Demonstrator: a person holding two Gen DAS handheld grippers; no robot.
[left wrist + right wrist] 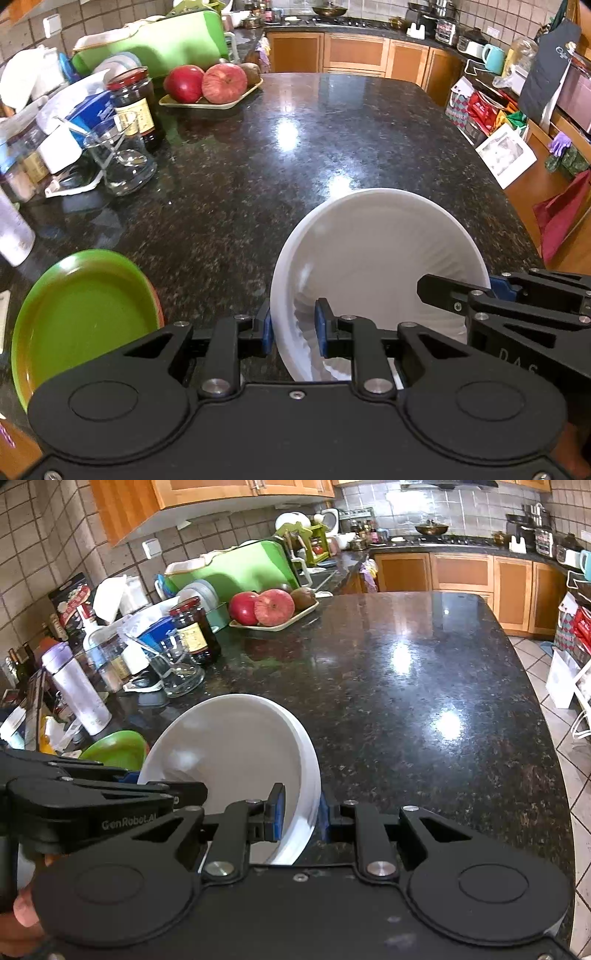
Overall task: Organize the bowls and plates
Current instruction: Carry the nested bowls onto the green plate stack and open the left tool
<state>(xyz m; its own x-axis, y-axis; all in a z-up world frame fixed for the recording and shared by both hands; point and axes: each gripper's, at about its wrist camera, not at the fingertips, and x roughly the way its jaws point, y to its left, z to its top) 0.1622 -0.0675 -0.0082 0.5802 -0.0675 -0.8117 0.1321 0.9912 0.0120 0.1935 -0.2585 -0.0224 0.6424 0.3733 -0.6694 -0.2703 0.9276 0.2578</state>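
Observation:
A white ribbed bowl (376,258) hangs tilted above the dark granite counter (258,177), gripped from both sides. My left gripper (294,328) is shut on its left rim, one blue pad outside the wall and one inside. My right gripper (301,814) is shut on the opposite rim of the bowl (236,746) in the same way. Each gripper shows in the other's view, the right gripper (491,291) at the bowl's right edge. A green plate (85,314) lies on a stack at the counter's near left, partly hidden in the right wrist view as a green plate (118,747).
A tray of red apples (207,85) sits at the far left of the counter. Jars (135,107), a glass bowl (125,162) and a white bottle (79,690) crowd the left edge. The counter's right edge (546,720) drops to a tiled floor.

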